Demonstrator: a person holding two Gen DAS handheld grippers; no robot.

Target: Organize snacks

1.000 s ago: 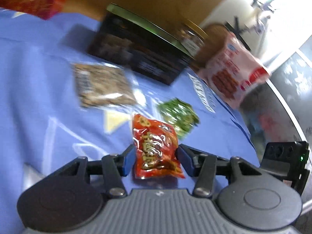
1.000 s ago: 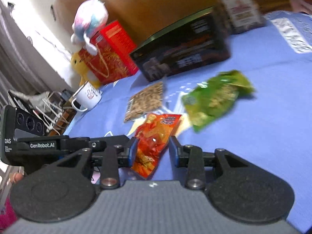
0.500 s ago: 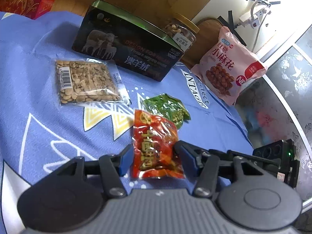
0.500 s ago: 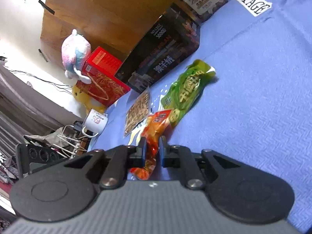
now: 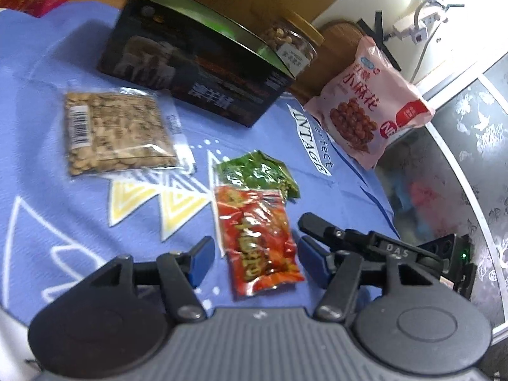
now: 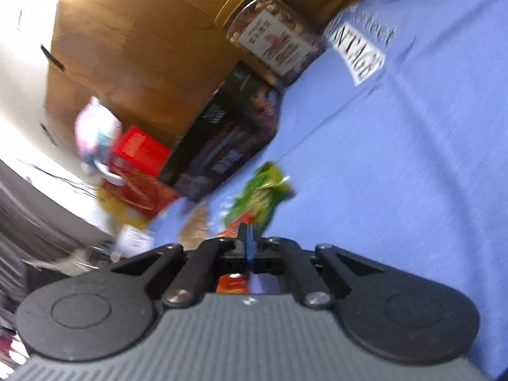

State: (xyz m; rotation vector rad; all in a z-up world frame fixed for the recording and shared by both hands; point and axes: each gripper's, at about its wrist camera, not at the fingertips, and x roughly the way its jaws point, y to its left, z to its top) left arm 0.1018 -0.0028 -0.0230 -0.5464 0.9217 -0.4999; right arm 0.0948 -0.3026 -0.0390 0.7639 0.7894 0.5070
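A red snack packet (image 5: pixel 257 238) lies flat on the blue cloth (image 5: pixel 47 190), and a green packet (image 5: pixel 257 174) touches its far end. My left gripper (image 5: pixel 255 249) straddles the red packet. Its jaws are opening, and the pads stand clear of the packet on both sides. My right gripper (image 5: pixel 306 220) comes in from the right, shut, its tip just beside the packet's right edge. The right wrist view is blurred. It shows the right gripper (image 6: pixel 249 233) with its pads together, the red packet (image 6: pixel 231 282) under it and the green packet (image 6: pixel 260 193) beyond.
A clear bag of seeds (image 5: pixel 117 130) lies to the left. At the back stand a dark tin box (image 5: pixel 197 76), a nut jar (image 5: pixel 292 44) and a pink snack bag (image 5: pixel 368 104). A red box (image 6: pixel 139 152) and a plush toy (image 6: pixel 95 127) are far left. The table edge runs along the right.
The left jaws have spread wider around the red packet. The right gripper has shut, rolled and moved in toward the packet's right edge.
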